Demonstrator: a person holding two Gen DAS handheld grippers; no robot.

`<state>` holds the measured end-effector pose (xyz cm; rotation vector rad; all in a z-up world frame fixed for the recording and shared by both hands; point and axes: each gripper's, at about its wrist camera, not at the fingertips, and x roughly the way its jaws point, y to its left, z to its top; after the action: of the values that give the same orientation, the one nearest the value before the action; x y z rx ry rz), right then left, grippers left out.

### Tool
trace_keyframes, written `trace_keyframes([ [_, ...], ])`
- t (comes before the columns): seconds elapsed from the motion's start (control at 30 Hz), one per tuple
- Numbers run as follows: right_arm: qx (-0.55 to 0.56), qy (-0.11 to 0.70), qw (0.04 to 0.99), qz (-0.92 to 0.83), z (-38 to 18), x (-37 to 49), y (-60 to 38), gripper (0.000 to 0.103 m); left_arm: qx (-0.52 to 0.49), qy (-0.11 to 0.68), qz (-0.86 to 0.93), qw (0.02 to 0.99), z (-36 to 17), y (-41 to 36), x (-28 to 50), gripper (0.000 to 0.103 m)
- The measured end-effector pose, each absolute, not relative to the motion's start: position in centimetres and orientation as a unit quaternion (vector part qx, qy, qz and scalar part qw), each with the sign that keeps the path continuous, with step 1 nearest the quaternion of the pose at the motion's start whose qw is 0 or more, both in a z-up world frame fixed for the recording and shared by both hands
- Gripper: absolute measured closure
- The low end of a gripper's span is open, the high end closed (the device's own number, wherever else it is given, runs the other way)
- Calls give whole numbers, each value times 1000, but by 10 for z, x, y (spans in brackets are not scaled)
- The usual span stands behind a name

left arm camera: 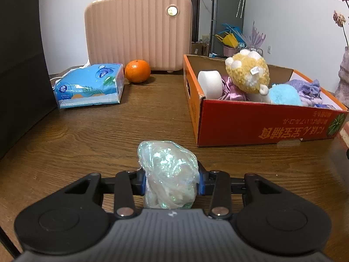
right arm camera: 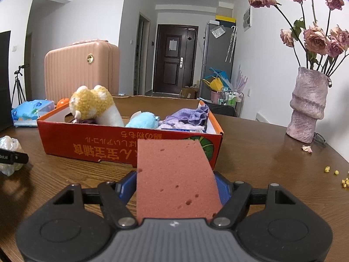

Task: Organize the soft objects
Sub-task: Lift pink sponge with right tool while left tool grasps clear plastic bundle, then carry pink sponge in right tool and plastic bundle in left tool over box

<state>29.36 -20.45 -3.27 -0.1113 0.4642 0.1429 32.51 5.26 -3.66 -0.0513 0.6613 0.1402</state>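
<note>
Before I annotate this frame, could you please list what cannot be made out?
- Left wrist view: the shiny bag's contents, veiled by crinkled film.
- Right wrist view: the box's floor, behind its front wall.
- Right wrist view: the sponge's lower end, behind the tool body.

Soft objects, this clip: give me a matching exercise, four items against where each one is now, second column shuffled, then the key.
Items
1. pink sponge
2. iridescent plastic bag
3. yellow plush toy
4. tissue pack

Places
A. inside the orange cardboard box
B. on the wooden table, left of the orange
C. clamped in the right hand-held gripper
D. clamped in the left hand-held gripper

Pairs: 1-C, 2-D, 3-A, 4-B
</note>
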Motion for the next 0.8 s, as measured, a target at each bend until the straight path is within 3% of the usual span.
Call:
trace_keyframes([
  [0.8,-33,202,976,70,-21,276,-196,30,-35,241,74,967,-8,44,290,63],
])
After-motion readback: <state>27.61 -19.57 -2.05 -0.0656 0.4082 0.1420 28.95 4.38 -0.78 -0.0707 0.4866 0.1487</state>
